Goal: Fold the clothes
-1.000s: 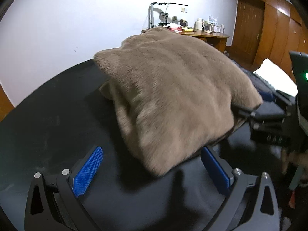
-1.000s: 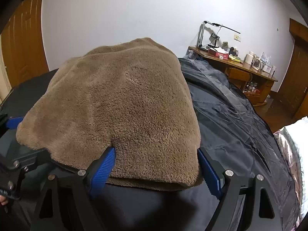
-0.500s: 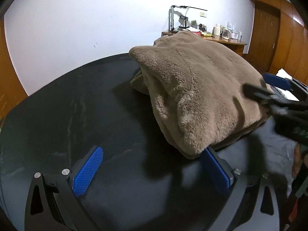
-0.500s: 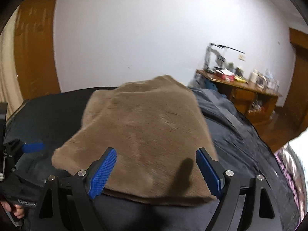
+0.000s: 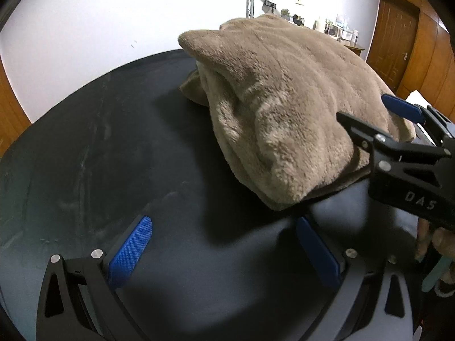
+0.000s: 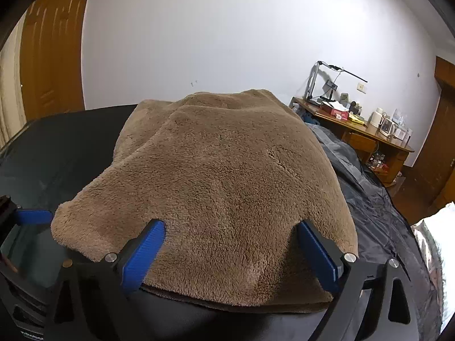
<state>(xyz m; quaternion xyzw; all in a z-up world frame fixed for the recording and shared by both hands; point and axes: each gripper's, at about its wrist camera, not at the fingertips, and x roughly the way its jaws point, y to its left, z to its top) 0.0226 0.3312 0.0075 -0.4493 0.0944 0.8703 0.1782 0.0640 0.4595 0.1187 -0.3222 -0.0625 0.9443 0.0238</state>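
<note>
The folded brown fleece [image 6: 227, 187] lay on the dark bed [image 5: 99, 147], both the left gripper [image 5: 224, 250] and right gripper [image 6: 230, 255] with jaws spread, apparently to straddle and square its edges.

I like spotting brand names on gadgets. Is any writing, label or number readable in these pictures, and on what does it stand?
"DAS": pale capitals on the black body of the right gripper, seen in the left wrist view beside the folded brown fleece garment.
Cut-off white lettering on the black casing at the bottom left corner of the right wrist view: too partial to read.
Boxes and papers on the wooden desk: too small to read.
</note>
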